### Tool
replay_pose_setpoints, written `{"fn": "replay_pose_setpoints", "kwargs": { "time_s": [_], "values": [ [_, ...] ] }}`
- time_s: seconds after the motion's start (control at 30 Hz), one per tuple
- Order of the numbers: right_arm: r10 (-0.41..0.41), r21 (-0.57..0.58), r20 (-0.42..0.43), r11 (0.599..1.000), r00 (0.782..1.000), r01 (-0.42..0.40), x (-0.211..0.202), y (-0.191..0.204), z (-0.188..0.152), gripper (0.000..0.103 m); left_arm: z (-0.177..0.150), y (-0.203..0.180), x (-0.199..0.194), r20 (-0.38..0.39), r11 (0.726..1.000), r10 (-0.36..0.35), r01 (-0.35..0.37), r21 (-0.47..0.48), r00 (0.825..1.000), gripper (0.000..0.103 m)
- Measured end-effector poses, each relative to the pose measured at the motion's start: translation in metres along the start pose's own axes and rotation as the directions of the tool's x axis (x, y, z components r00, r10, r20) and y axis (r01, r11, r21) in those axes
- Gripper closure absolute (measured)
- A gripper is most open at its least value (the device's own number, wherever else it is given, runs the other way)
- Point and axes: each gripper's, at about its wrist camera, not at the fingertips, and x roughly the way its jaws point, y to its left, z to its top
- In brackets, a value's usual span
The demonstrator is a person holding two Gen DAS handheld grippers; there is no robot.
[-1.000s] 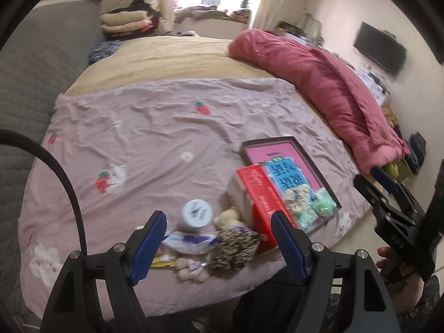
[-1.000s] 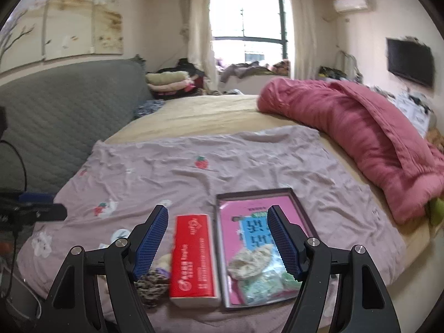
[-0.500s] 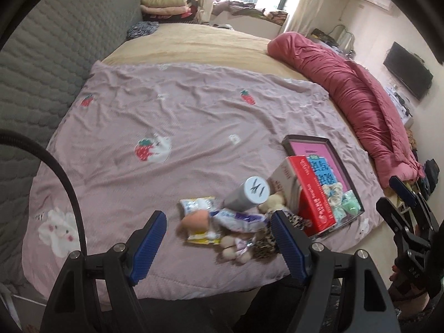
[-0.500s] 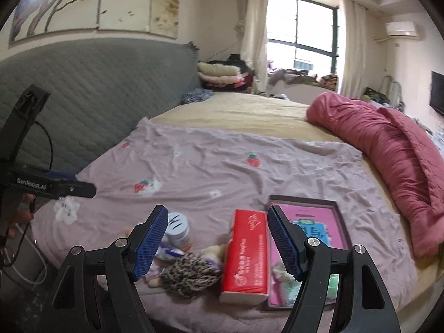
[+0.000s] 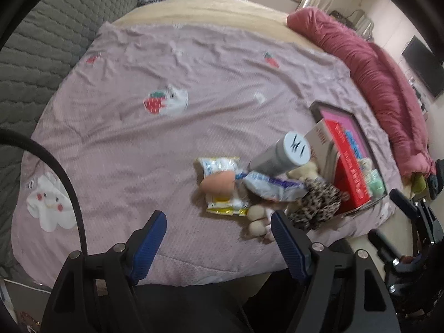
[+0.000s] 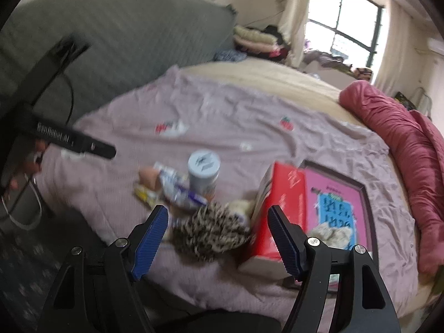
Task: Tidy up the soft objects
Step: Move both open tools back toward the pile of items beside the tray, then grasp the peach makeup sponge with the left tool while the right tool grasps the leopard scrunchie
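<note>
From the left wrist view, our left claw [image 5: 217, 240] stands open and empty above the near edge of the bed [image 5: 138, 149]. The soft things lie in a heap just ahead and to its right: a peach sponge [image 5: 217, 184] on crinkly packets [image 5: 222, 166], a small plush toy [image 5: 259, 220] and a leopard-print scrunchie [image 5: 316, 205], with a grey can [image 5: 283, 154] leaning over them. To do this well we should pick one soft piece at the heap's edge, come down with one finger on either side of it, and keep clear of the can, which looks ready to tip. The plush is half covered by our finger and blurred

From the right wrist view, our right claw [image 6: 217, 234] is likewise open and holds nothing, lined up on the scrunchie [image 6: 211, 231]. The red box [image 6: 280, 208] stands just beside it and leans on the tray [image 6: 363, 191], so we should close gently to avoid nudging it. Blur hides what lies under the scrunchie, and the tray's contents are partly cut off by our finger
</note>
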Motion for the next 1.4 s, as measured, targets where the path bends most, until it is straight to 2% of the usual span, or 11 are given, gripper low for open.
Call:
{"fn": "replay_pose_setpoints", "kwargs": {
  "time_s": [0.23, 0.47, 0.67, 0.7, 0.73, 0.93, 1.03, 1.13, 1.23, 1.4],
  "values": [
    [0.03, 0.002, -0.097, 1.0, 0.995, -0.03, 0.05, 0.017, -0.018, 0.028, -0.007, 0.001, 0.035, -0.057, 1.0, -0.016, 0.015, -0.009, 0.998, 0.026],
    [-0.033, 0.103, -0.181, 0.993, 0.983, 0.052, 0.093, 0.012, -0.019, 0.028, -0.007, 0.004, 0.062, -0.082, 0.999, -0.033, 0.032, -0.011, 0.996, 0.026],
    [-0.092, 0.086, -0.198, 0.99, 0.976, 0.111, 0.118, 0.009, -0.015, 0.028, 0.0, 0.009, 0.082, -0.107, 1.0, -0.023, 0.021, -0.021, 0.994, 0.026],
    [-0.089, 0.092, -0.195, 0.99, 0.977, 0.108, 0.119, 0.008, -0.015, 0.029, 0.002, 0.008, 0.085, -0.108, 1.0, -0.021, 0.019, -0.02, 0.994, 0.026],
    [-0.082, 0.101, -0.188, 0.99, 0.979, 0.102, 0.12, 0.006, -0.016, 0.04, 0.003, 0.007, 0.086, -0.109, 1.0, -0.021, 0.019, -0.018, 0.994, 0.026],
    [-0.082, 0.059, -0.18, 0.994, 0.98, 0.094, 0.121, 0.006, -0.015, 0.081, 0.011, 0.005, 0.102, -0.124, 1.0, -0.012, 0.01, -0.019, 0.992, 0.026],
    [-0.076, 0.048, -0.17, 0.995, 0.982, 0.086, 0.116, 0.005, -0.016, 0.089, 0.015, 0.003, 0.11, -0.127, 1.0, -0.003, 0.0, -0.018, 0.992, 0.026],
    [-0.058, 0.068, -0.158, 0.995, 0.986, 0.069, 0.108, -0.001, -0.016, 0.093, 0.018, 0.002, 0.116, -0.124, 1.0, 0.016, -0.019, -0.02, 0.992, 0.026],
    [-0.046, 0.097, -0.139, 0.993, 0.989, 0.06, 0.098, -0.01, -0.015, 0.093, 0.021, 0.007, 0.119, -0.109, 0.999, -0.015, 0.01, -0.048, 0.994, 0.026],
    [-0.059, 0.124, -0.124, 0.99, 0.99, 0.074, 0.086, -0.021, -0.01, 0.093, 0.024, 0.008, 0.124, -0.111, 0.998, -0.044, 0.04, -0.041, 0.993, 0.04]
  ]
}}
